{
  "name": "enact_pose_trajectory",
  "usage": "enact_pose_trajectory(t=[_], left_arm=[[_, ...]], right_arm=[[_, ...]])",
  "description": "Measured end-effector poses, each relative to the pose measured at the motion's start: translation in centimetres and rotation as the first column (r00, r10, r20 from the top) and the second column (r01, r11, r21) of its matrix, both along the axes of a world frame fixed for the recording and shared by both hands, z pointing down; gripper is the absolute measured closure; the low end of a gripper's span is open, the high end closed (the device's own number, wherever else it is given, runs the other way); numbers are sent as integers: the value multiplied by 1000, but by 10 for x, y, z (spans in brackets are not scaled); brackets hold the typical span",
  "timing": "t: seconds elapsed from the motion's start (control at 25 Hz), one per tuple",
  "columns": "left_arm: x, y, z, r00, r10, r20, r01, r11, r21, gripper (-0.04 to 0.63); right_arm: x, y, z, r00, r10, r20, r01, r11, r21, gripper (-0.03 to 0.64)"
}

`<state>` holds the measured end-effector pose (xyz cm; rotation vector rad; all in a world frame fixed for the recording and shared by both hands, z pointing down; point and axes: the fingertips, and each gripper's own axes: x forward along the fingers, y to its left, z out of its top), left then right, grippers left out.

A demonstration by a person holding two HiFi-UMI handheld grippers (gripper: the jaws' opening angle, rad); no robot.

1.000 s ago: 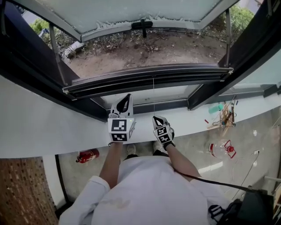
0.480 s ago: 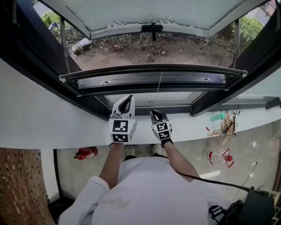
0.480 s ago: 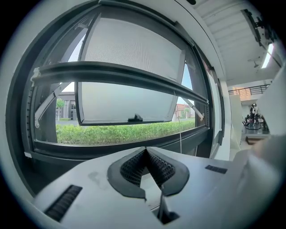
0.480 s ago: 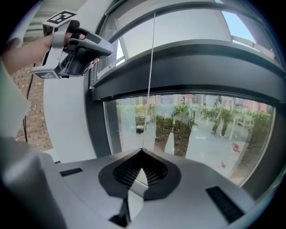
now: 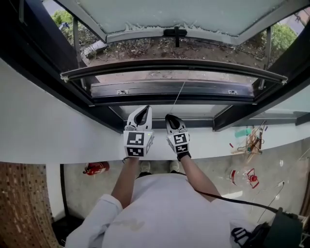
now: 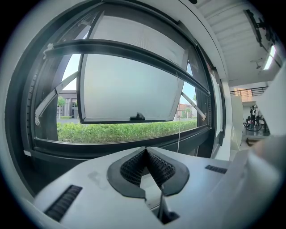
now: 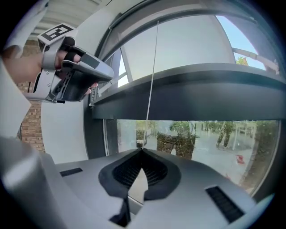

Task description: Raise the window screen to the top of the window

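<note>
1. Busy with the lifting step: partway up with the dark screen bar (image 5: pixel 145 64), above the bottom of the window frame (image 5: pixel 174 89) but not at the top yet.
2. Gripping the thin cord (image 7: pixel 151 76) right at the tips of the right gripper (image 5: pixel 170 117), clenched on it by the look of that tight, straight line up toward the bar.
3. Nothing at all in the left gripper (image 5: pixel 143 110): squeezed closed on air, just beside the right one, low in front of the window.
4. Beyond the bar: the glass pane (image 5: pixel 169 14), pushed open to the outside.
5. Next, most likely: lift the right gripper higher, slowly, with the cord kept tight, so no sudden snap of the screen.
6. Maybe also bring the left gripper up under the bar for a gentle push near the end, in case of too little reach with the cord alone.
7. Stop only with the bar snug against the top of the window frame.
</note>
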<state>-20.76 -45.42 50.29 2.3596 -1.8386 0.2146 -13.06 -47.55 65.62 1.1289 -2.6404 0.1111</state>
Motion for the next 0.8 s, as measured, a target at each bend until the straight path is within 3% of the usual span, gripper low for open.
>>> enact_pose_trajectory(t=[0.36, 0.8], left_arm=[[7, -7, 10, 999, 51, 0, -51, 998, -28, 594], [9, -16, 9, 996, 85, -8, -86, 996, -26, 594]], right_arm=[[5, -11, -8, 998, 43, 46, -44, 999, 18, 615], [7, -17, -45, 994, 67, 82, -76, 991, 111, 615]])
